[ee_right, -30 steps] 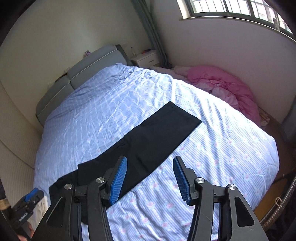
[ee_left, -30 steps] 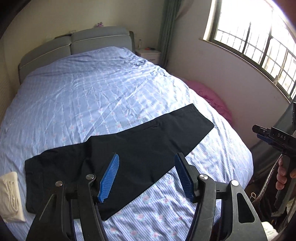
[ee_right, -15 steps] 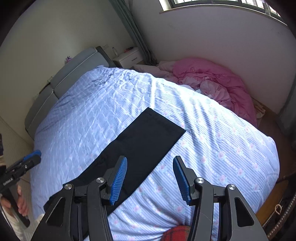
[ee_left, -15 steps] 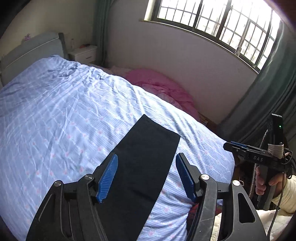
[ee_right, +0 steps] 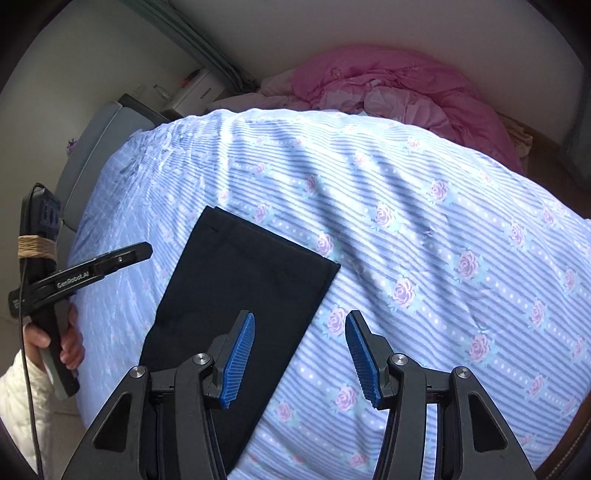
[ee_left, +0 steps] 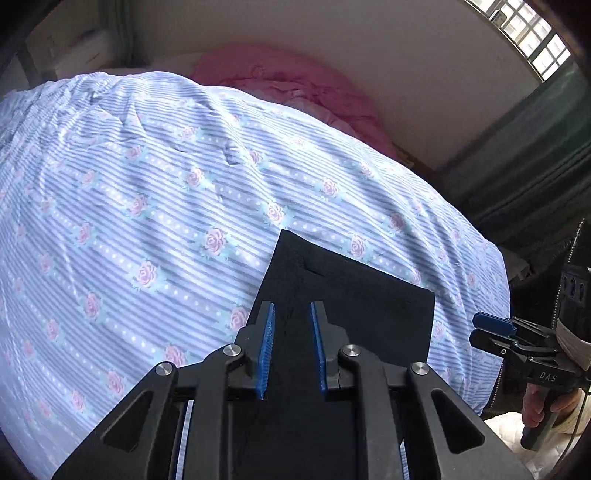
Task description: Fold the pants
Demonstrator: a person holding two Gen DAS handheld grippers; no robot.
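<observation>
Black pants (ee_left: 362, 295) lie flat on the blue flowered bed sheet (ee_left: 166, 184), and only their leg end shows, near the bed's edge. My left gripper (ee_left: 291, 306) hangs close above that leg end near its left corner. Its jaws are closing to a narrow gap with the dark cloth under and between them, and I see no pinch. My right gripper (ee_right: 300, 317) stands open over the right edge of the pants (ee_right: 251, 273), one finger above the cloth and the other above the sheet. Each gripper also shows from the side in the other view: right gripper (ee_left: 480, 325), left gripper (ee_right: 142, 251).
A pink quilt (ee_right: 406, 88) is heaped on the floor beyond the bed, against the wall. A grey headboard (ee_right: 85, 155) and a white nightstand (ee_right: 195, 88) are at the far left. A dark green curtain (ee_left: 535, 147) hangs at the right below a barred window (ee_left: 528, 33).
Both grippers have swung toward the leg end of the pants and dropped close to the bed. The left jaws have narrowed from wide to a small gap. The right jaws kept their width.
</observation>
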